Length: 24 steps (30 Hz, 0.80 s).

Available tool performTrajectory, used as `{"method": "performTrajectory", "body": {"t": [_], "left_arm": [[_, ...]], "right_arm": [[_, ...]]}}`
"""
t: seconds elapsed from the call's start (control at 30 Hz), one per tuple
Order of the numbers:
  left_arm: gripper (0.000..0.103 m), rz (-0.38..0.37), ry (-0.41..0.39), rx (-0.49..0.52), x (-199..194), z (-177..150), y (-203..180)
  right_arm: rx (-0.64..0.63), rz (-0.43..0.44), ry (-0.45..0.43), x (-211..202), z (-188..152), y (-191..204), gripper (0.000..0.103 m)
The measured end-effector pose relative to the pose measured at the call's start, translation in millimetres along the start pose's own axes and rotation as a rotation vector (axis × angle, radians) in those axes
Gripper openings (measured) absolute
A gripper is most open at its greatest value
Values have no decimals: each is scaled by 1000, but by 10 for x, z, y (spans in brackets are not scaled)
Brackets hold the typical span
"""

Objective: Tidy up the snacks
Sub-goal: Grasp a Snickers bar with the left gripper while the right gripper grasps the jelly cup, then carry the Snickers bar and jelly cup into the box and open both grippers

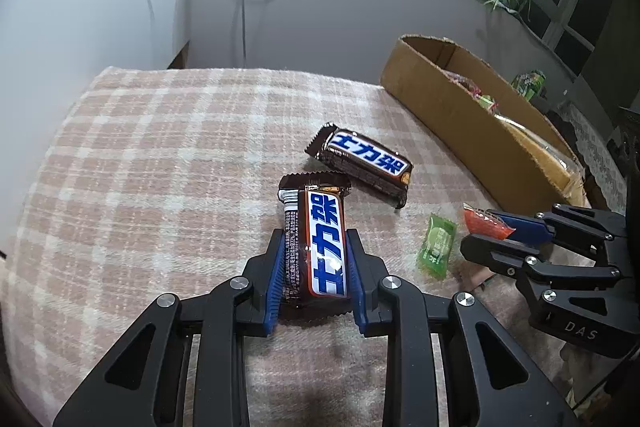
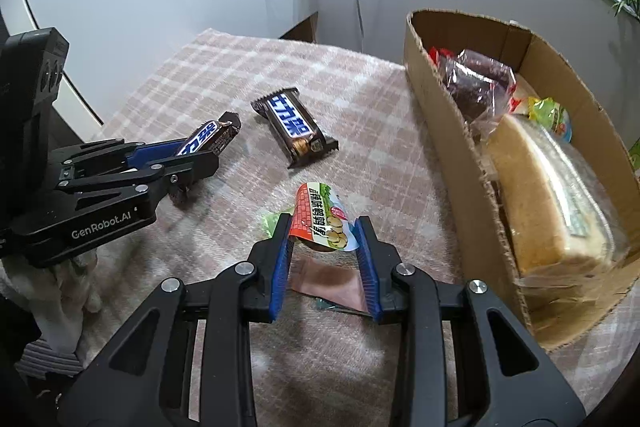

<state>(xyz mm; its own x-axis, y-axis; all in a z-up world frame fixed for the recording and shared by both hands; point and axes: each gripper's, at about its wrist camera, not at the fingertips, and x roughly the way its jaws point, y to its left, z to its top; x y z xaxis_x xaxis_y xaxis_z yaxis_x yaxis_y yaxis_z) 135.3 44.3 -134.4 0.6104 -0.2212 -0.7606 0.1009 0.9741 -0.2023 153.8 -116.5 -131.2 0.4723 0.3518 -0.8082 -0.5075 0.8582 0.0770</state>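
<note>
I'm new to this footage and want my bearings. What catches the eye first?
The left tool grips a chocolate bar on the checked cloth, a second bar lying just beyond. The right tool pinches a red-and-white packet beside an open box of snacks.

Glossy wrapper (image 1: 325,247) (foil, perhaps); woven cloth (image 1: 160,147).

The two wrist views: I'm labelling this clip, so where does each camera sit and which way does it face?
Left wrist: behind the left tool, angled down at the plaid cloth; it grips a chocolate bar; right tool at right.
Right wrist: behind the right tool, angled down; it grips a snack packet; left tool at left.
Shared: loose chocolate bar, cardboard box.
</note>
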Motion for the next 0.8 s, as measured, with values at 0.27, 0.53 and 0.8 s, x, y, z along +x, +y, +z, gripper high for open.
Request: {"method": "performTrajectory", "body": {"t": [0.27, 0.53, 0.8], "left_arm": [[26, -14, -33, -1, -144, 65, -48], [27, -36, -71, 20, -265, 214, -217], [27, -54, -89, 47, -264, 382, -436]], "right_arm": [[7, 18, -53, -283, 44, -10, 32], [10, 9, -117, -647, 85, -130, 32], [49, -34, -157, -892, 117, -484, 32]]}}
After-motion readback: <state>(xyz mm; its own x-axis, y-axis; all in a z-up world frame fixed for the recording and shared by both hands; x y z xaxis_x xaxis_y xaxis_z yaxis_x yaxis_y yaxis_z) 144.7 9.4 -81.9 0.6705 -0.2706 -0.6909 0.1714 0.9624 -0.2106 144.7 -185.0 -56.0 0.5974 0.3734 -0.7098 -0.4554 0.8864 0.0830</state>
